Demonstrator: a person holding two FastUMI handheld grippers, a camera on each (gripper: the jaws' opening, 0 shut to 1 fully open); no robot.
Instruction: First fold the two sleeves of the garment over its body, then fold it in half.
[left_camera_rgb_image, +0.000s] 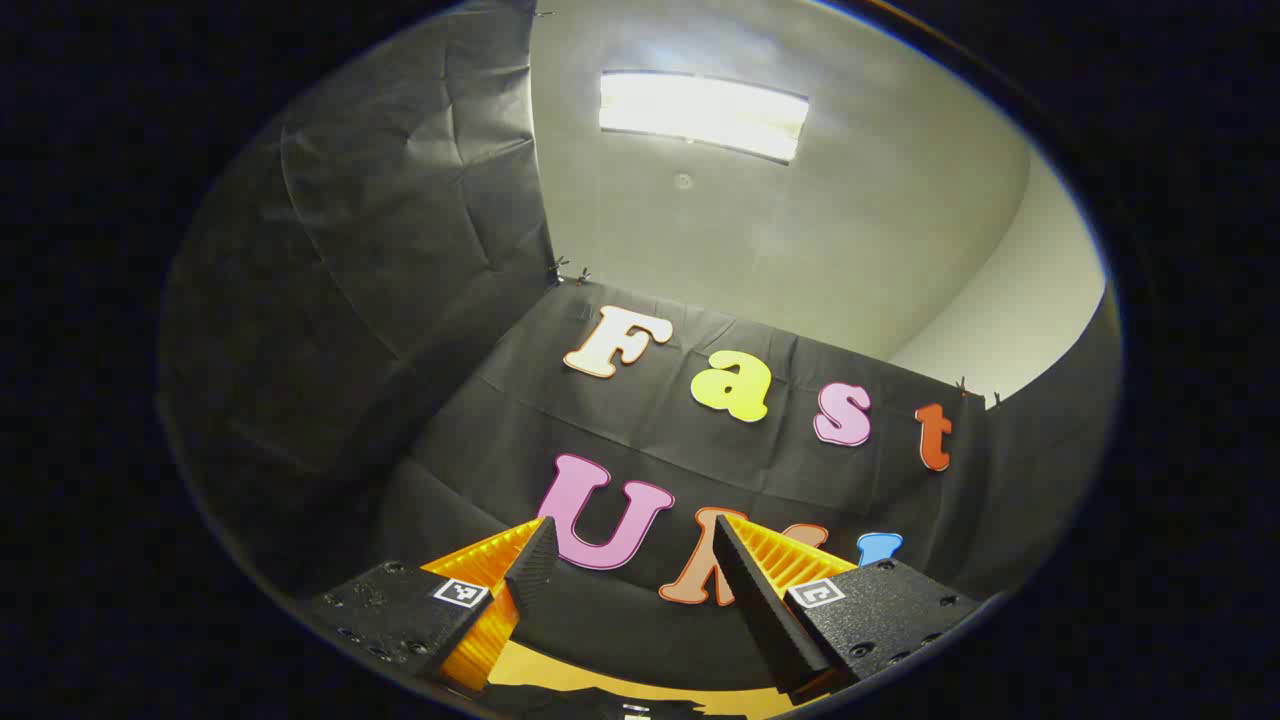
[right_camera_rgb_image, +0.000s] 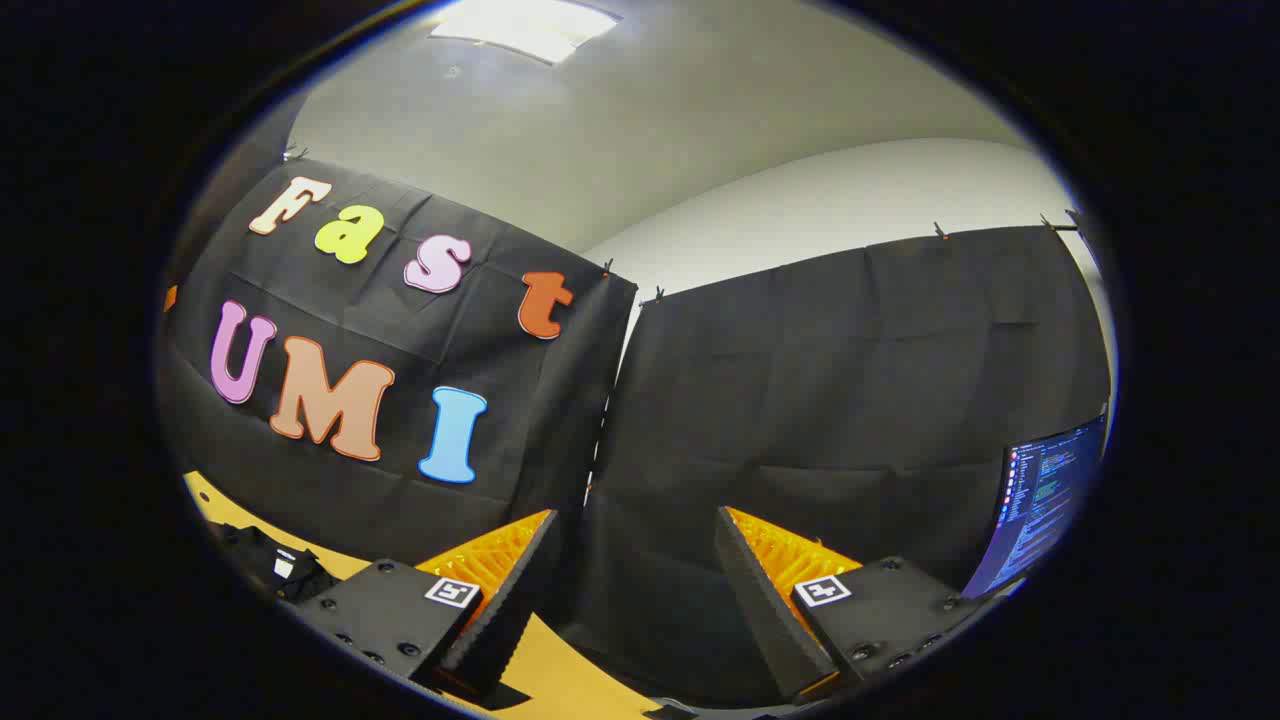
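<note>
**Both claws spread and raised, dark garment low on the yellow table**

My left claw (left_camera_rgb_image: 630, 535), with its black serrated pads backed by orange ribbed plastic, stands spread wide with nothing between the fingers. In the left gripper view it points steeply upward, toward the black cloth wall (left_camera_rgb_image: 420, 300) of the booth and the pale ceiling with its bright rectangular light panel (left_camera_rgb_image: 703, 113). Below the fingertips I see a strip of the yellow tabletop (left_camera_rgb_image: 560, 675), and at the very bottom edge a sliver of the dark garment (left_camera_rgb_image: 610, 705) lying on it; I cannot tell from this how it is laid out.

My right claw (right_camera_rgb_image: 635, 530), built the same way, is also spread wide and empty. In the right gripper view it faces the seam where two black cloth panels meet, with the white wall above them. The dark garment shows at lower left (right_camera_rgb_image: 265, 562), a crumpled black piece with a small white tag, resting on the yellow table well to the left of my fingers and not touching them. I cannot make out its sleeves. At far right a lit computer monitor (right_camera_rgb_image: 1040, 500) stands beside the cloth.
</note>
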